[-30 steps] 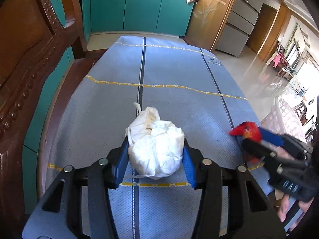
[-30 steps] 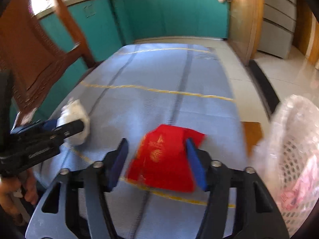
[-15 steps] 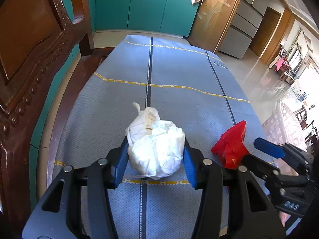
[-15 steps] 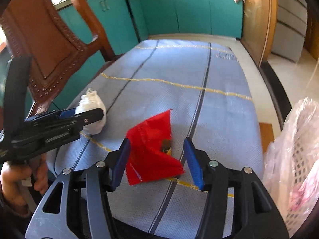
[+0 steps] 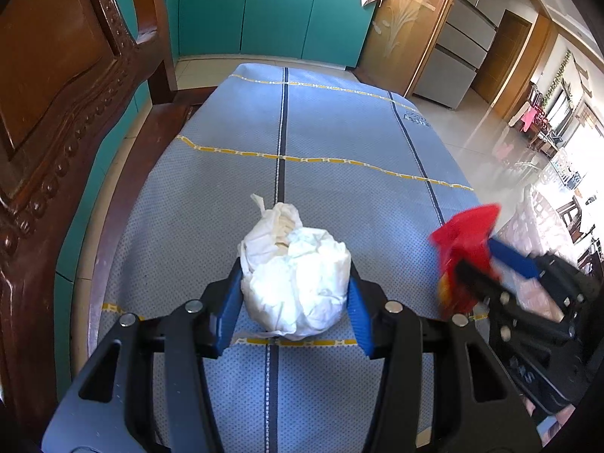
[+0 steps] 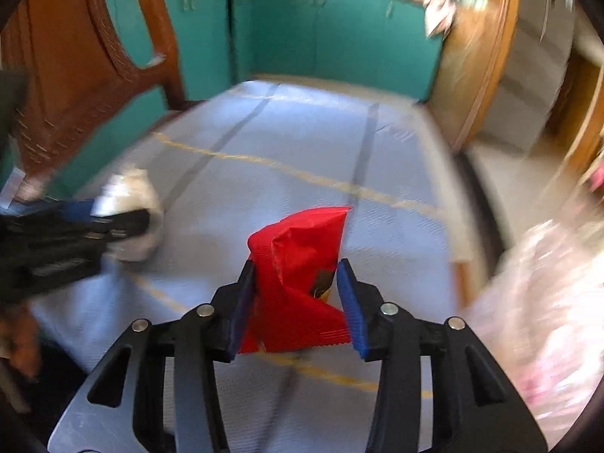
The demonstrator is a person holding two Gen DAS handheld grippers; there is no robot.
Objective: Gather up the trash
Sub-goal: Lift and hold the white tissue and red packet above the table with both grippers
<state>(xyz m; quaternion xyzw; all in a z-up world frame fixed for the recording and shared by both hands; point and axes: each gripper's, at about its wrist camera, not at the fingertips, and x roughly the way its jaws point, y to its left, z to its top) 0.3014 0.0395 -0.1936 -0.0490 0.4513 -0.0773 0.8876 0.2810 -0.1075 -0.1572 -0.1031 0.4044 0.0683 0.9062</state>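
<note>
Two pieces of trash, both near: the white wad (image 5: pixel 294 287) sits clamped in the left gripper (image 5: pixel 294 302) on the blue cloth (image 5: pixel 339 143); right of it, the right gripper (image 6: pixel 298 298) is closing on the red wrapper (image 6: pixel 298 264).

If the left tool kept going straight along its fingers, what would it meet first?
Its own load aside, the crumpled white paper ball between the left tool pads, probably the blue tablecloth just beyond; depth is unclear.

Right gripper (image 6: pixel 298 302) jaws closing around red wrapper (image 6: pixel 298 264); table (image 6: pixel 302 158) blurred
</note>
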